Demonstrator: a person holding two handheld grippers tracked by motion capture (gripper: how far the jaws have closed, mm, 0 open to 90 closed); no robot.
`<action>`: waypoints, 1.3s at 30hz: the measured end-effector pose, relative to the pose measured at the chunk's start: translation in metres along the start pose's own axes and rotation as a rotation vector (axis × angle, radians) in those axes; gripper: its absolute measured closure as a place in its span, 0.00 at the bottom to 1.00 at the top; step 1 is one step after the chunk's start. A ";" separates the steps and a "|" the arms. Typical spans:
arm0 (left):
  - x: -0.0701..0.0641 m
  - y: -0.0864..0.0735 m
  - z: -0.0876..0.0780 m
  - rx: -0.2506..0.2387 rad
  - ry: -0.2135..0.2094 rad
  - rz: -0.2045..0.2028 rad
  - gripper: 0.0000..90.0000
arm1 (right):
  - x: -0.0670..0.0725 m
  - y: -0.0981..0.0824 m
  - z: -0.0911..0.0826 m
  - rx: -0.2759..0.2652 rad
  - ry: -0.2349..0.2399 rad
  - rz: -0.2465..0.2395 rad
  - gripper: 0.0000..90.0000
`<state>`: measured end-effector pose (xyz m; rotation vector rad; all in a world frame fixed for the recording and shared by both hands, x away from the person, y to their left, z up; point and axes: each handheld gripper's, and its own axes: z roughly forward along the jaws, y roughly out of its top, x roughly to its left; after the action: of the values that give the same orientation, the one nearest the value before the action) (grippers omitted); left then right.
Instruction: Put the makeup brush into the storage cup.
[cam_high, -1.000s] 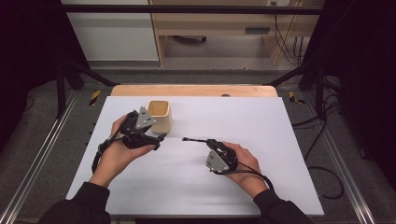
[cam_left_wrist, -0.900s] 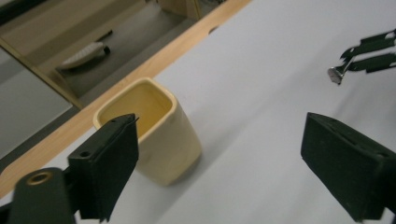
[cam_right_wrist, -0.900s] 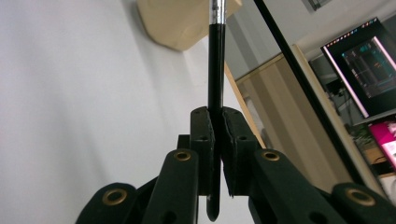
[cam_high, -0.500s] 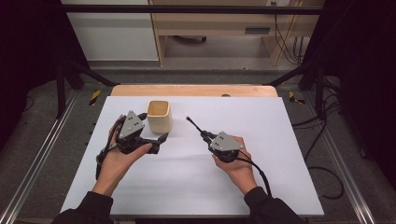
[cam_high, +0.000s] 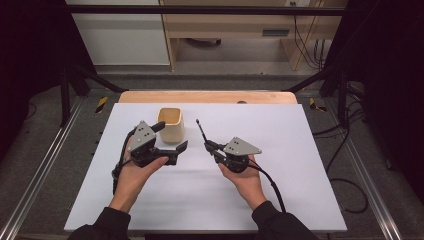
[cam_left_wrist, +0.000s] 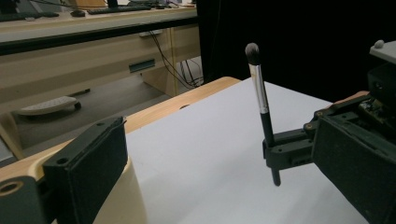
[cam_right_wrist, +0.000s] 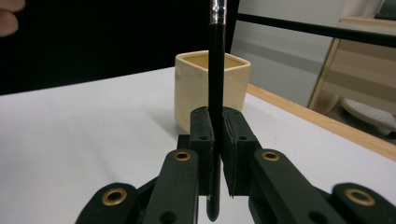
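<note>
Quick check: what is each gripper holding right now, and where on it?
The right gripper is shut on the makeup brush, clamping its black handle near the bottom end, bristles up. The left gripper is open beside the cup, holding nothing.

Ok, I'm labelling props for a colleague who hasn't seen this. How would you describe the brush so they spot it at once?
Start at the white table and find the right gripper, near its middle. Clamped upright in it is the brush: a thin black handle, silver ferrule and small dark bristle tip. The squat cream cup beside it is square and open-topped.
</note>
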<state>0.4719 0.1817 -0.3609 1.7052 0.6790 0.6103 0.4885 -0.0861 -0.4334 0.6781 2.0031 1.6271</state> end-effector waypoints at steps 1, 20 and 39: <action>0.000 0.000 0.001 -0.006 -0.003 -0.005 0.04 | 0.001 0.000 0.001 -0.004 0.004 0.012 0.93; -0.013 0.003 0.011 -0.055 -0.004 -0.040 0.05 | 0.018 -0.001 0.016 -0.009 0.046 0.054 0.93; -0.017 -0.005 0.013 -0.068 0.010 -0.111 0.28 | 0.022 -0.001 0.018 -0.017 0.061 0.077 0.93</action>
<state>0.4686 0.1611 -0.3693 1.5915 0.7466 0.5583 0.4833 -0.0588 -0.4384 0.7158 2.0257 1.7274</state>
